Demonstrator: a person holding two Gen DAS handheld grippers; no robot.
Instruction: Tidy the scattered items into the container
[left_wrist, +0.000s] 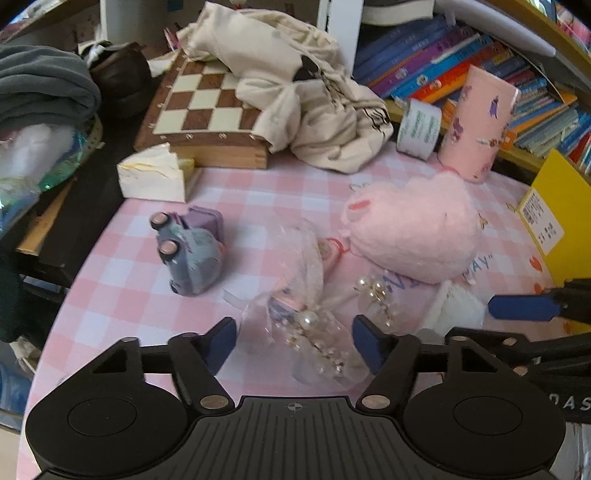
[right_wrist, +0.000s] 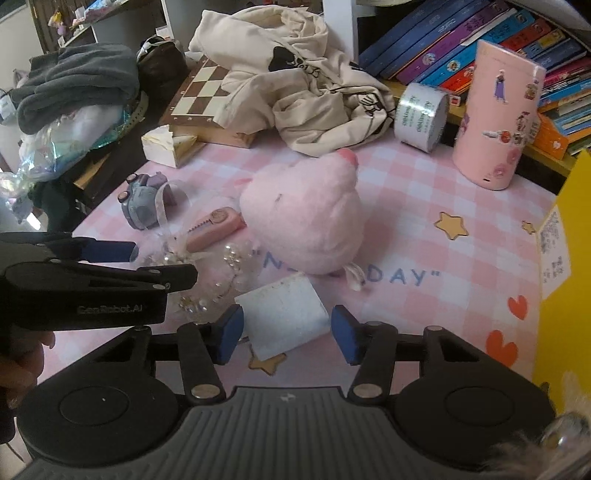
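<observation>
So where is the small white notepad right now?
In the right wrist view the white notepad lies low and centre on the pink checked mat, between the right claw's open fingers, just below the pink plush toy.

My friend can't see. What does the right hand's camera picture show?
The right gripper sits around a small white pad on a pink checked tablecloth, pads not touching it. Behind are a pink plush toy and pearl beads; the left gripper reaches in from the left.
</observation>
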